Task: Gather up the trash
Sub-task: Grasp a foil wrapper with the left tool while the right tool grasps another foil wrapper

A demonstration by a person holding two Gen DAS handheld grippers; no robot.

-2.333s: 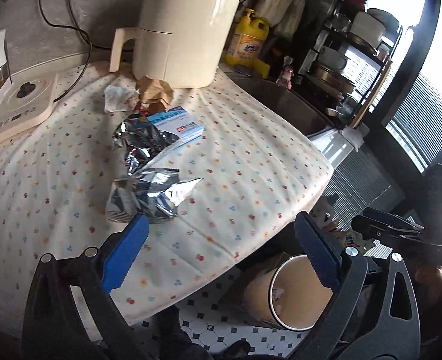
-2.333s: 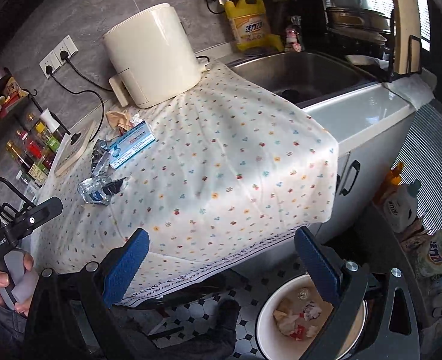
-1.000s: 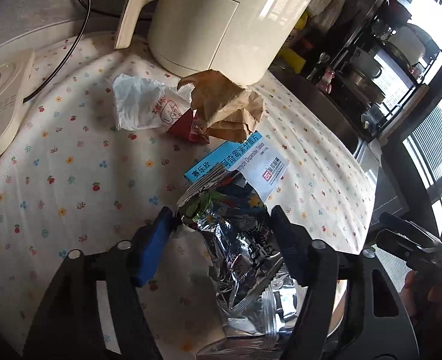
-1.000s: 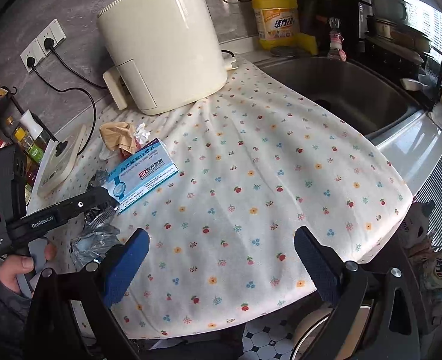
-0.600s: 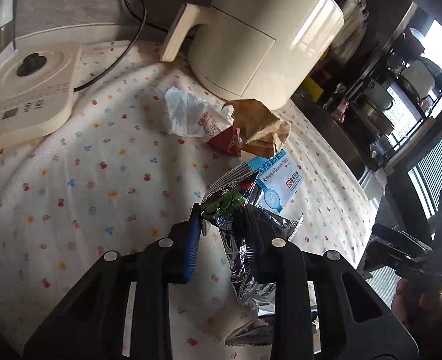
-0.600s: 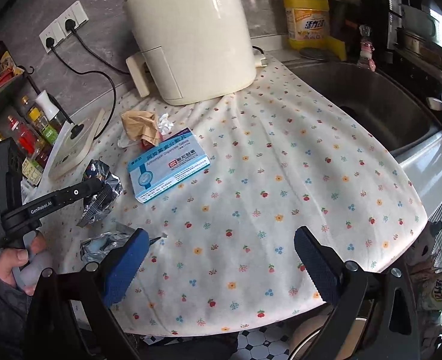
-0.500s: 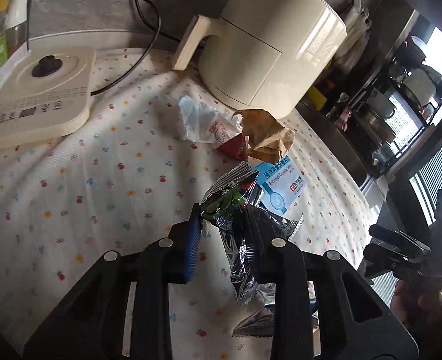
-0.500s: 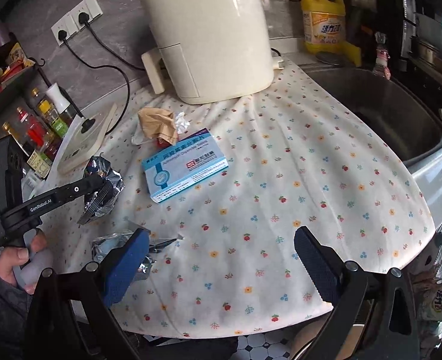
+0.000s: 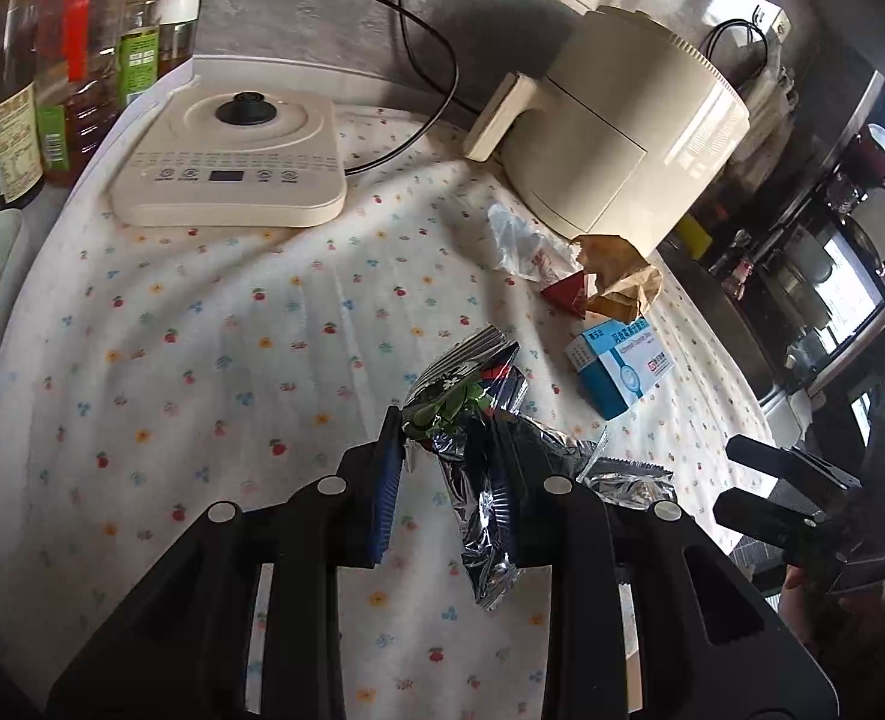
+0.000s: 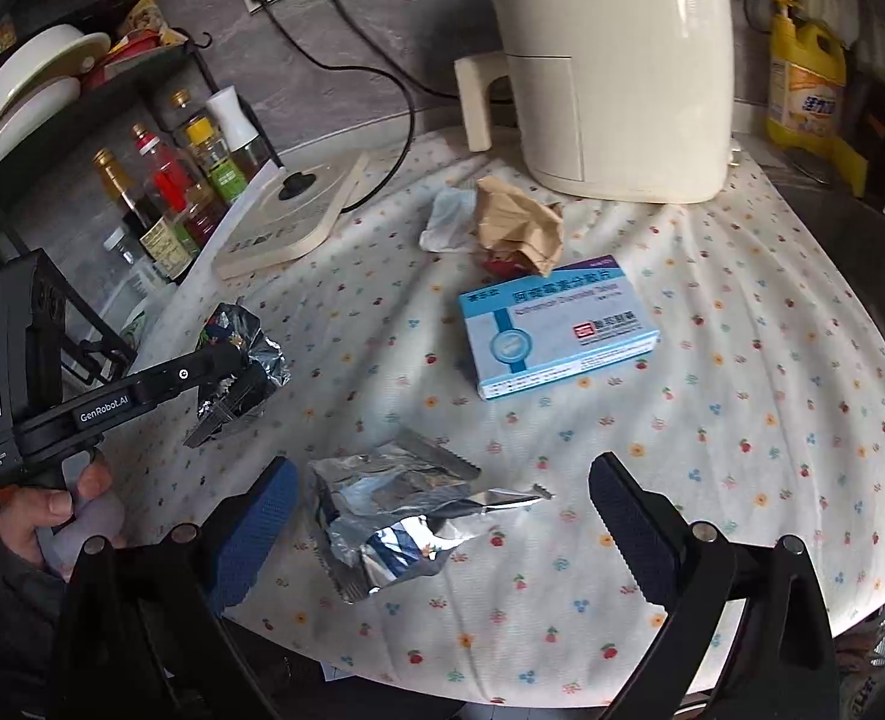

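My left gripper (image 9: 442, 468) is shut on a crumpled foil snack wrapper (image 9: 472, 396) and holds it just above the flowered tablecloth (image 10: 742, 360). The right wrist view shows that left gripper (image 10: 226, 384) at the left with the wrapper (image 10: 250, 354) in its jaws. My right gripper (image 10: 442, 480) is open, its fingers on either side of a second foil wrapper (image 10: 394, 504) lying flat near the front edge. Further back lie a blue medicine box (image 10: 556, 324), a crumpled brown paper bag (image 10: 517, 222) and a white wrapper (image 10: 448, 219).
A cream air fryer (image 10: 610, 60) stands at the back of the cloth. A flat cream cooker (image 9: 232, 168) and a rack of sauce bottles (image 10: 172, 192) are at the left. A yellow detergent bottle (image 10: 808, 78) and the sink (image 10: 862, 252) are at the right.
My left gripper closed on the foil wrapper and carried it left, away from the blue box. My right gripper moved in over the second foil wrapper.
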